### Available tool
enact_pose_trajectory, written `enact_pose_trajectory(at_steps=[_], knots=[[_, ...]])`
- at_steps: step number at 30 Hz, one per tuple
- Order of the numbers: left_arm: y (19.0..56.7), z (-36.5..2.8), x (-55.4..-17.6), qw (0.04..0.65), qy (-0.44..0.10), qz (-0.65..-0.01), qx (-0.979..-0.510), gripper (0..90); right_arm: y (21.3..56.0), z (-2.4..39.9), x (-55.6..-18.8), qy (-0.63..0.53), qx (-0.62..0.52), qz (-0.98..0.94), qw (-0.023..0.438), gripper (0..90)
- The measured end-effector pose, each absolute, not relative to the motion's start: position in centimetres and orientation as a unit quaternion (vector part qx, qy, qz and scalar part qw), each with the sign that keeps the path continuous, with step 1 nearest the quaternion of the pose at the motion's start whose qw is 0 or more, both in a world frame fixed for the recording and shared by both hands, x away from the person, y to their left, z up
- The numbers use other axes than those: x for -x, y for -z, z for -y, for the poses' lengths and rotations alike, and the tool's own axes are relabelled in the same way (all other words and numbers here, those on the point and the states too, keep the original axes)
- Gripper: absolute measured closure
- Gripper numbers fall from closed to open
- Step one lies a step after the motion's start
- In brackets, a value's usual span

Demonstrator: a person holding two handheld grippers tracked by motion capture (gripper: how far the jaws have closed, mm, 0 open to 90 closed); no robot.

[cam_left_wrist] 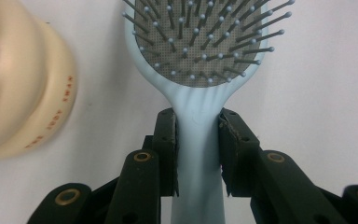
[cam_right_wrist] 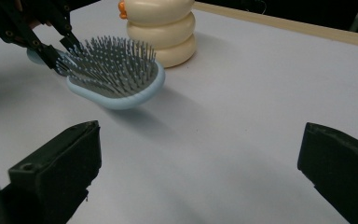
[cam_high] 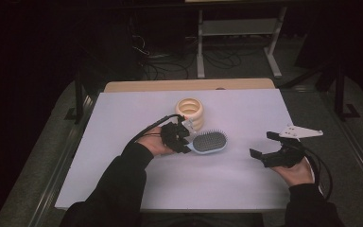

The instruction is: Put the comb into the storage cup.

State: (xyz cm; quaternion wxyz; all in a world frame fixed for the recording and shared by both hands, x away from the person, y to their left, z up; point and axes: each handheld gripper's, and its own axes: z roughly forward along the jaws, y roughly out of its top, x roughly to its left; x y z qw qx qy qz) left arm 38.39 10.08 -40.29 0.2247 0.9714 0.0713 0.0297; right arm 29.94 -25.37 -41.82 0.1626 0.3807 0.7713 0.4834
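A person sits at a desk (cam_high: 123, 165) covered by a pale sheet, holding a hand-held gripper in each hand. The left hand-held gripper (cam_high: 183, 138) is clamped on the handle of a light blue hairbrush (cam_high: 209, 142), its two black pads pressing the handle from both sides (the left gripper view shows this plainly, with the handle (cam_left_wrist: 198, 140) running up between the jaws). The hairbrush lies bristles up near the middle of the desk, its oval head pointing away from the left hand toward the right side. In the right gripper view the head appears raised slightly off the desk, with a shadow under it. Just behind the brush stands a cream-coloured toy (cam_high: 191, 111) made of stacked rings, with a patch of orange on it; the two are near each other but apart. The right hand-held gripper (cam_high: 264, 145) rests well apart at the right side of the desk, its jaws spread wide with nothing between them.
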Motion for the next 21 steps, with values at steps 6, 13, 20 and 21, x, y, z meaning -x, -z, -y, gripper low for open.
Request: enact_pose_trajectory(at_steps=[6,13,20,21], knots=[[39.4,-10.6,-38.1,0.228,-0.036,-0.070,-0.970,70.4,41.9,25.3,-30.0,-0.483,-0.380,-0.772,0.162,0.0],[38.2,-11.3,-38.0,0.232,-0.047,-0.073,-0.969,70.4,41.9,25.3,-30.0,-0.483,-0.380,-0.773,0.160,0.0],[37.3,-11.4,-37.6,0.228,-0.061,-0.066,-0.970,70.4,41.9,25.3,-30.0,-0.482,-0.381,-0.773,0.158,0.0],[37.1,-11.5,-37.6,0.231,-0.063,-0.065,-0.969,70.4,41.9,25.3,-30.0,-0.482,-0.381,-0.773,0.158,0.0]])
